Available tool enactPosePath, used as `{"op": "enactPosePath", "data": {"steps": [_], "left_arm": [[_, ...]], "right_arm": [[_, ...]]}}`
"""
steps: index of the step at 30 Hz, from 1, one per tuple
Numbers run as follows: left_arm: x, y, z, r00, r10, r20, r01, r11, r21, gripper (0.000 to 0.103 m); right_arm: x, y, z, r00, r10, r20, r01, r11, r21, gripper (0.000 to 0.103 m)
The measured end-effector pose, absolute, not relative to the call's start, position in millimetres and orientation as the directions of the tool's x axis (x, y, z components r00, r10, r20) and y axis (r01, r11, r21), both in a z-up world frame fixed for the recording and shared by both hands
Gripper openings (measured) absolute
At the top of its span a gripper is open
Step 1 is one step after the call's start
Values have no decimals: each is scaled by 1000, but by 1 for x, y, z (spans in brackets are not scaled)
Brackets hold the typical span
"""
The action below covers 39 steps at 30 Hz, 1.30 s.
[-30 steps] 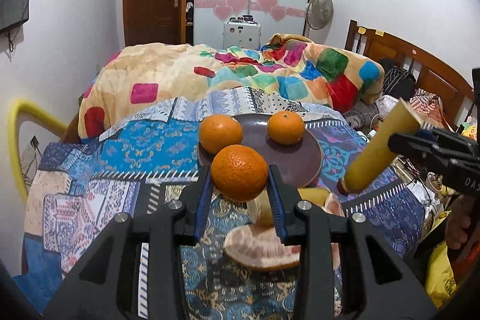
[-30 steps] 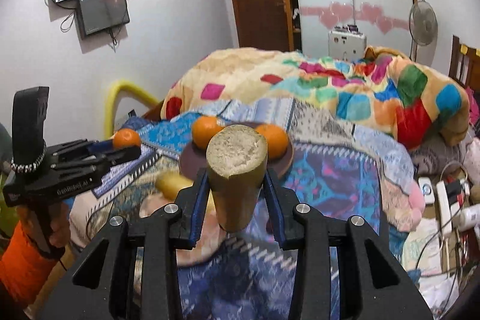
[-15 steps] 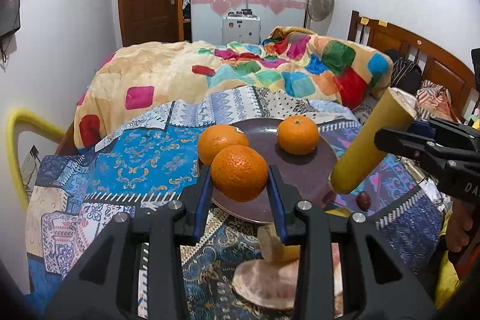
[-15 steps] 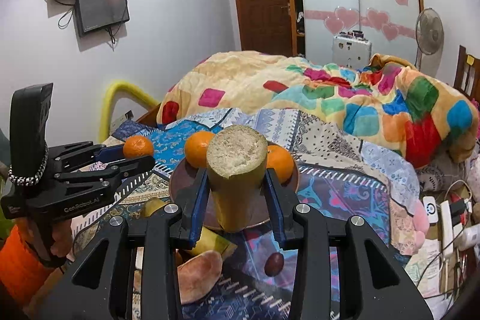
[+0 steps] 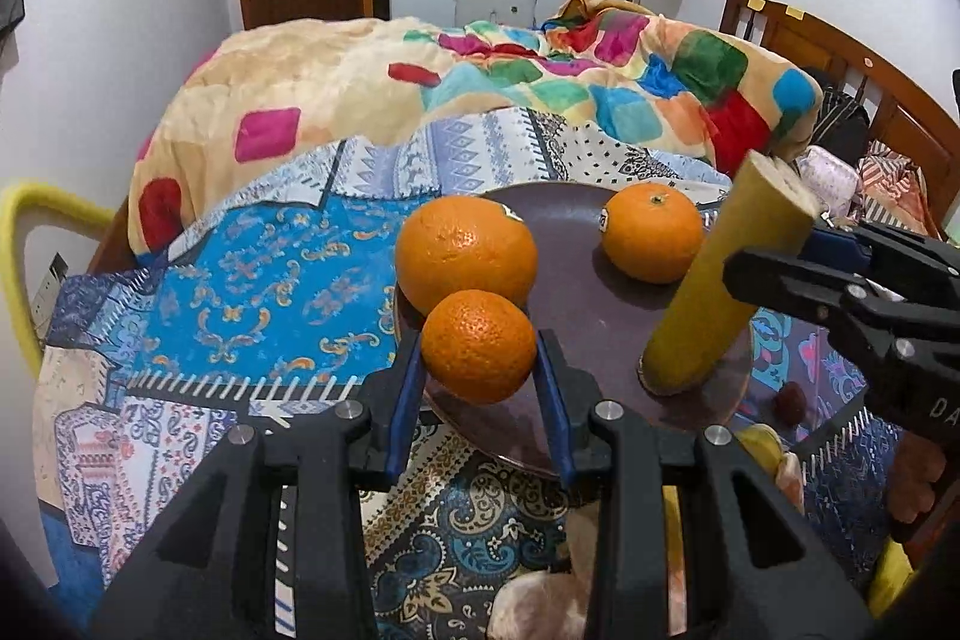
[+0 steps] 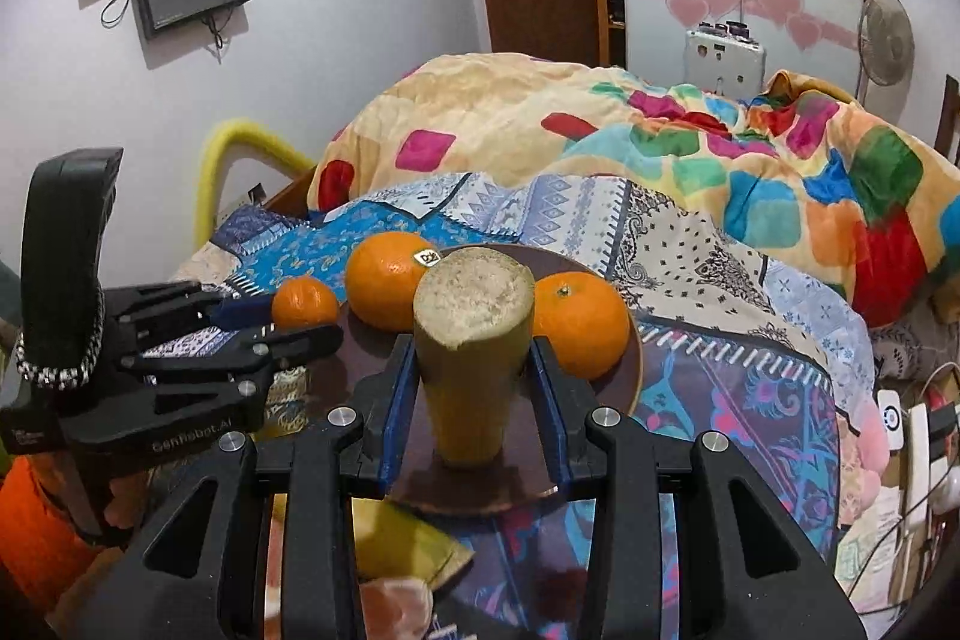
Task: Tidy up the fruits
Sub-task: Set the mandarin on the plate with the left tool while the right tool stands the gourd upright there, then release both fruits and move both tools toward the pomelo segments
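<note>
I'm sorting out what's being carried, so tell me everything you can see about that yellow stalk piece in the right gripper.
The yellow stalk piece is a thick, smooth-skinned cylinder with a pale, rough, fibrous cut top. It stands nearly upright, leaning slightly, clamped at mid-height between the blue-padded jaws of the right gripper. Its lower end is at the dark brown plate, near two oranges; contact there is unclear.

We look along each pair of tongs, angled down, close above the brown plate (image 5: 606, 304) (image 6: 624, 382); both views share it and the bed beyond.
</note>
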<state>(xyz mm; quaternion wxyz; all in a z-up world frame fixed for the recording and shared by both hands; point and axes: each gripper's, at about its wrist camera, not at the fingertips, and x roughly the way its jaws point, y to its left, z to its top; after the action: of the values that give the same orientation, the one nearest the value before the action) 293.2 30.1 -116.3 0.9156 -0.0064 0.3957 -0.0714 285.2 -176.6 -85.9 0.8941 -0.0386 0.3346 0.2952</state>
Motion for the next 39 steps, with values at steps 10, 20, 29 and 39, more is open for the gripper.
{"op": "enactPosePath", "data": {"steps": [10,20,29,39], "left_arm": [[303,26,-125,652,-165,-740,136,986,-101,36],[295,21,-116,677,-154,-720,144,987,-75,68],[273,29,-101,703,-143,-697,129,989,-72,68],[233,41,-85,732,-138,-667,119,990,-74,68]], "right_arm": [[307,-160,-85,586,493,-643,-562,819,116,34],[306,-153,-85,619,438,-652,-548,836,42,35],[288,-159,-77,619,449,-645,-577,816,14,38],[253,-176,-77,586,487,-648,-613,789,39,42]]}}
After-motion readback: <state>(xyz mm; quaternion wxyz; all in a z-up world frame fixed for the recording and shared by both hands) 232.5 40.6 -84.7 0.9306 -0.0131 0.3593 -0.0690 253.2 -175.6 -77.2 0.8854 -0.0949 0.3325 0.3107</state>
